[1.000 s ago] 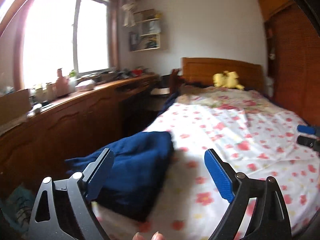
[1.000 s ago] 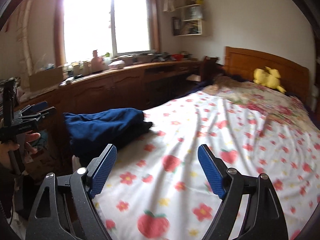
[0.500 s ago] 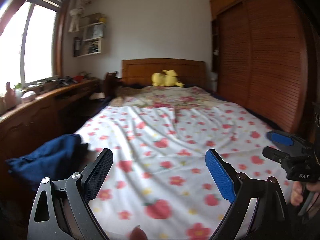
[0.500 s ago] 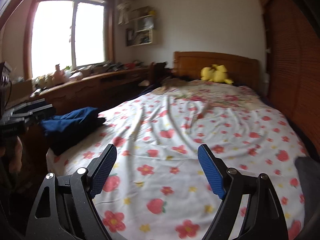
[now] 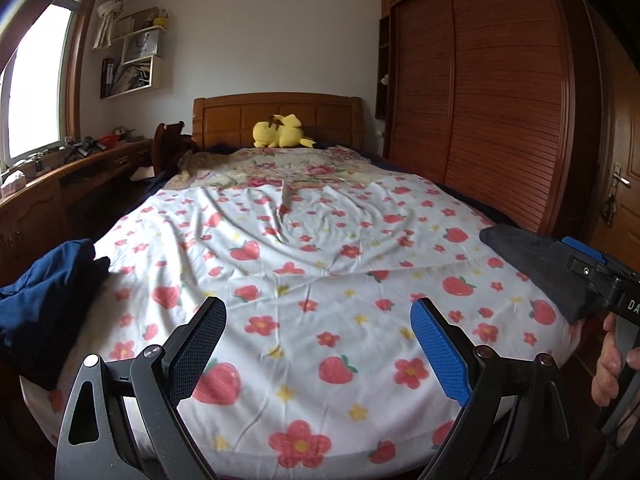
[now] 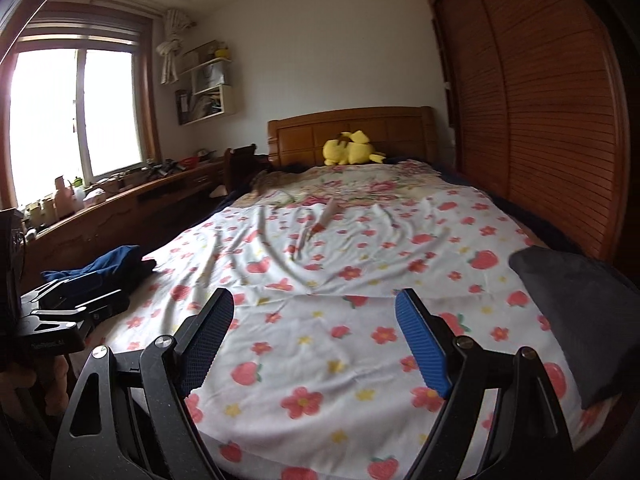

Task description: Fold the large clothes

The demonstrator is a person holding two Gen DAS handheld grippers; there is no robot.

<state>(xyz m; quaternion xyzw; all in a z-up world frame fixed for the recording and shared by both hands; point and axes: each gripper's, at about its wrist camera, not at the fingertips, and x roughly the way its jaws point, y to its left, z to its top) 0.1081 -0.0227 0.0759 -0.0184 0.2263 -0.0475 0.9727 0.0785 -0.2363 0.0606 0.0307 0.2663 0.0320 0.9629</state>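
Observation:
A folded dark blue garment (image 5: pixel 44 292) lies at the bed's near left corner; it also shows in the right wrist view (image 6: pixel 100 268). A dark grey folded garment (image 5: pixel 536 264) lies at the near right edge, also in the right wrist view (image 6: pixel 576 312). My left gripper (image 5: pixel 318 344) is open and empty above the foot of the bed (image 5: pixel 320 264). My right gripper (image 6: pixel 314 336) is open and empty over the same sheet. Each gripper shows at the other view's edge: the right one (image 5: pixel 600 276), the left one (image 6: pixel 60 312).
The bed has a white strawberry-and-flower sheet (image 6: pixel 360 280), a yellow plush toy (image 5: pixel 282 132) by the wooden headboard, a cluttered wooden desk (image 6: pixel 120 208) along the left under the window, and a wooden slatted wardrobe (image 5: pixel 480 120) on the right.
Both views have swung right, from the blue garment and desk to face the bed head-on. The dark grey garment has come into view at the right. Both grippers stay open.

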